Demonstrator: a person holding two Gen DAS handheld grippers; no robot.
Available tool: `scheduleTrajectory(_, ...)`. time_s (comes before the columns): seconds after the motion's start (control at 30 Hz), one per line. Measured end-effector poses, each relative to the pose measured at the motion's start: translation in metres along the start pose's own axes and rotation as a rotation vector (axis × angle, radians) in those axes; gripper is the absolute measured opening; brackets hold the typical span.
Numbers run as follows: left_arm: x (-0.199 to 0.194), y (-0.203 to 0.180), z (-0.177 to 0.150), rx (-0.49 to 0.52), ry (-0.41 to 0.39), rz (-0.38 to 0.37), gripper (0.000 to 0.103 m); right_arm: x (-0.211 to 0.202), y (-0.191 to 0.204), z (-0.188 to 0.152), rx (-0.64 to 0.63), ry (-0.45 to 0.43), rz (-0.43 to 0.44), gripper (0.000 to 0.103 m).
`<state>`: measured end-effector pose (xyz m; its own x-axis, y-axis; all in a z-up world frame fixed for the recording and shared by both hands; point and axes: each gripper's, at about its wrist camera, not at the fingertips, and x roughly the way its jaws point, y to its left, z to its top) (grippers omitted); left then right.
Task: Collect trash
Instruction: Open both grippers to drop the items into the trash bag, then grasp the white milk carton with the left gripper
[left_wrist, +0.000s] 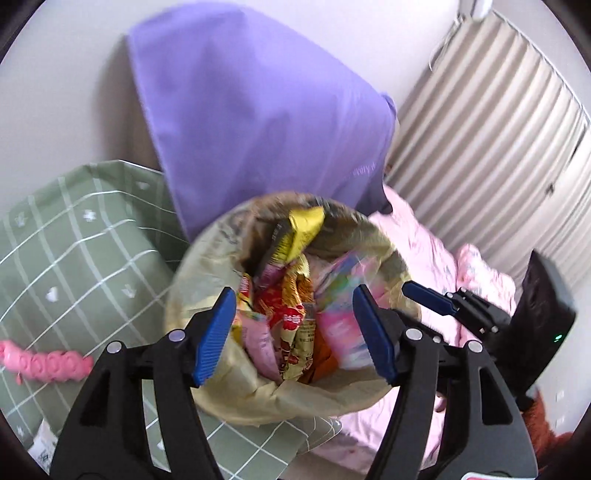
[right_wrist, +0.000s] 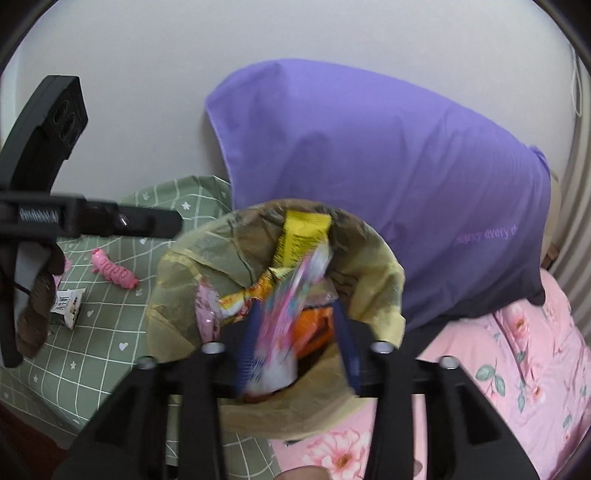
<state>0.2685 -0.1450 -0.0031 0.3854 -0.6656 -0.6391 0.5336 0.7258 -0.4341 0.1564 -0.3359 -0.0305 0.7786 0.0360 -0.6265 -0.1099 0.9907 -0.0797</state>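
Your right gripper (right_wrist: 295, 354) pinches a pink wrapper (right_wrist: 284, 332) above the crammed bin (right_wrist: 384, 266), your left gripper (left_wrist: 291, 332) gaping empty; release carelessly and it slides onto the bedding.

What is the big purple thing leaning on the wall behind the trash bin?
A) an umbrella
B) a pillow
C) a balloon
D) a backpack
B: the purple pillow is a soft, rectangular cushion in a fabric case with small printed words, propped against the white wall behind the trash bin.
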Motion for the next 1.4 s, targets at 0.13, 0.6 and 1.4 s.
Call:
scheduleTrajectory(0.13, -0.023, 0.01, -0.007, -0.031, -0.034, 0.033, 0.062, -0.003, 0.005, 0.0, 0.003, -0.019, 0.0, 0.041)
scheduleTrajectory(0.6, -0.1, 0.079, -0.126, -0.108, -0.064, 0.383, 0.062, -0.038, 0.04, 0.0, 0.039, -0.132, 0.131, 0.042)
scheduleTrajectory(1.4, -0.191, 0.182, -0.215, -0.362, -0.092, 0.566, 0.07, 0.044, 0.209, -0.053, -0.216, 0.178, 0.622, 0.051)
